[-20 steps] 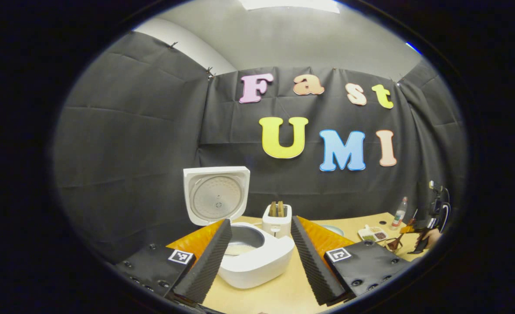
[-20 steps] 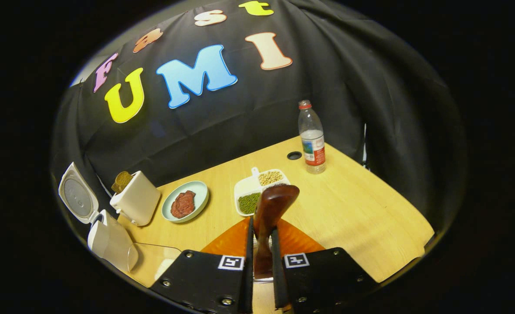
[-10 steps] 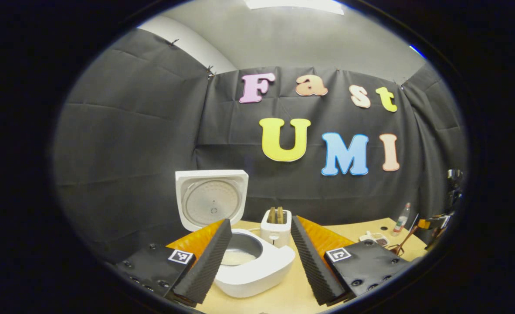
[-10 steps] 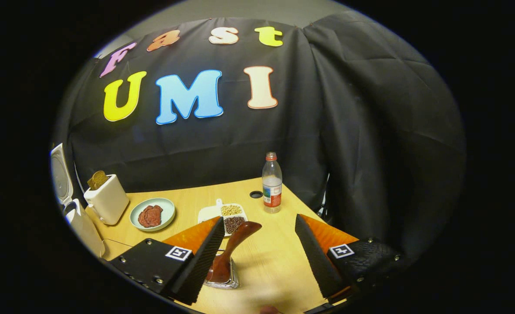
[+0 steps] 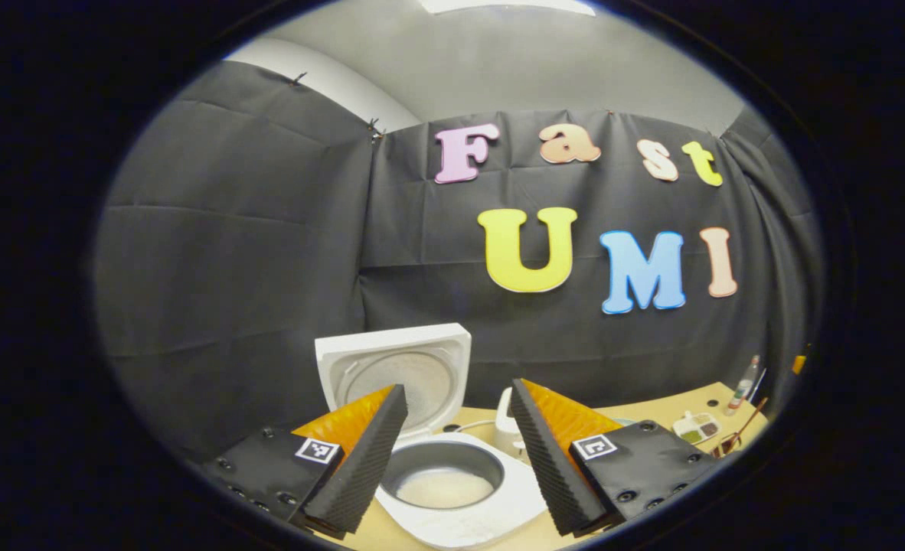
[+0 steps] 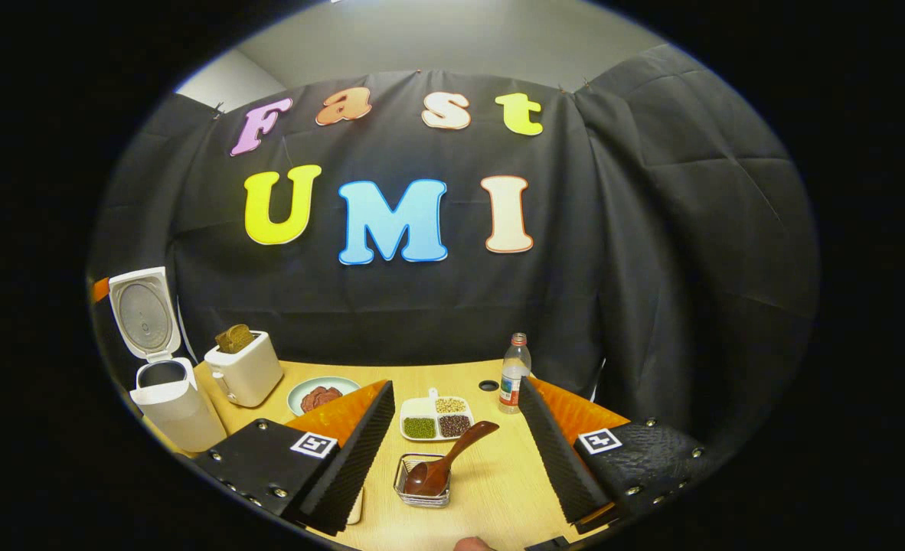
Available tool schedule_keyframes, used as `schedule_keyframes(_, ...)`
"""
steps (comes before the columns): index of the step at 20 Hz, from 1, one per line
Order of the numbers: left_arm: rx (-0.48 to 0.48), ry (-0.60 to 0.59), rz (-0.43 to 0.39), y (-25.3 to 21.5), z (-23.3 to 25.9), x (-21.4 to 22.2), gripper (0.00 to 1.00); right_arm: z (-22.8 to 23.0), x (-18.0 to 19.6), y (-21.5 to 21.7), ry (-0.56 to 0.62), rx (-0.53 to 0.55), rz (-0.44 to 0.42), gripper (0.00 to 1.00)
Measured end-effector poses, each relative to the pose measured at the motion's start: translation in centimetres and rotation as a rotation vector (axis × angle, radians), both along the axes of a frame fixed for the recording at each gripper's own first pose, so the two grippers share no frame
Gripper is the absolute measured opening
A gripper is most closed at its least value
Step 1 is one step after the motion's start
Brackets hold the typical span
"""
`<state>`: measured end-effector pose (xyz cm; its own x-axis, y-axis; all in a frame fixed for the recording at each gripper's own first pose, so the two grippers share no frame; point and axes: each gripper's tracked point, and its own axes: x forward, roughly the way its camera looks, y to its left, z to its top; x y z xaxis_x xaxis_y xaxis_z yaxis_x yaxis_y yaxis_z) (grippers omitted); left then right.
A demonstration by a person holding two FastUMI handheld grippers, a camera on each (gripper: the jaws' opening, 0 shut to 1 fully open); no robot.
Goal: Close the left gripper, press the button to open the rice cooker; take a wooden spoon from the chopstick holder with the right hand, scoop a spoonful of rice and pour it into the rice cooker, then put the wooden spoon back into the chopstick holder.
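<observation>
The white rice cooker (image 5: 464, 528) stands with its lid (image 5: 395, 367) up, and rice lies in the grey inner pot (image 5: 443, 484). My left gripper (image 5: 452, 451) hangs open right over the pot. In the right gripper view the cooker (image 6: 173, 402) is at the far left. The dark wooden spoon (image 6: 449, 459) rests with its bowl in the wire chopstick holder (image 6: 422, 490) and its handle leaning up to the right. My right gripper (image 6: 456, 451) stands open above it, with the fingers apart on either side and clear of the spoon.
A white toaster (image 6: 244, 371) with bread sits right of the cooker, then a plate of meat (image 6: 321, 396), a divided dish of beans (image 6: 437, 419) and a water bottle (image 6: 512, 381). The wooden table (image 6: 498, 490) runs on to the right of the holder.
My right gripper has opened, let the spoon go into the holder and drawn back upward. My left gripper has moved closer over the cooker's pot.
</observation>
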<state>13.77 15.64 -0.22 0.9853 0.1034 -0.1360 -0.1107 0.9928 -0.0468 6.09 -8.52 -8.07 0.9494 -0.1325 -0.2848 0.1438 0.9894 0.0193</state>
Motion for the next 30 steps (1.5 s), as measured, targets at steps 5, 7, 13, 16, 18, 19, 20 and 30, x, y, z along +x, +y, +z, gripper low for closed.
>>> schedule_keyframes(5,0.013,-0.057,0.047,3.8,3.2,6.4,0.92,0.0,-2.0,-0.3,-0.002,0.034,-0.049,0.99)
schedule_keyframes(7,0.034,-0.072,0.067,5.3,4.0,8.8,0.95,-0.2,-2.7,-0.5,-0.001,0.038,-0.074,0.99)
schedule_keyframes(13,0.04,-0.049,0.11,9.2,3.4,15.3,0.95,-0.8,-4.9,-1.2,0.012,0.032,-0.14,0.99)
schedule_keyframes(16,0.029,-0.009,0.107,10.3,2.2,18.5,0.98,-0.7,-5.7,-1.4,0.016,0.013,-0.159,0.99)
schedule_keyframes(18,0.014,0.027,0.098,10.7,1.1,20.6,0.95,-0.7,-6.1,-1.4,0.016,0.004,-0.168,0.99)
schedule_keyframes(19,0.007,0.049,0.099,10.8,0.4,21.3,0.92,-0.7,-6.3,-1.4,0.019,0.003,-0.168,0.99)
schedule_keyframes(20,-0.002,0.067,0.097,10.9,-0.5,21.8,0.98,-0.8,-6.3,-1.3,0.021,0.004,-0.167,0.99)
schedule_keyframes(30,-0.035,0.15,0.071,9.2,-3.8,20.5,0.91,0.3,-4.2,0.7,-0.016,-0.001,-0.06,0.99)
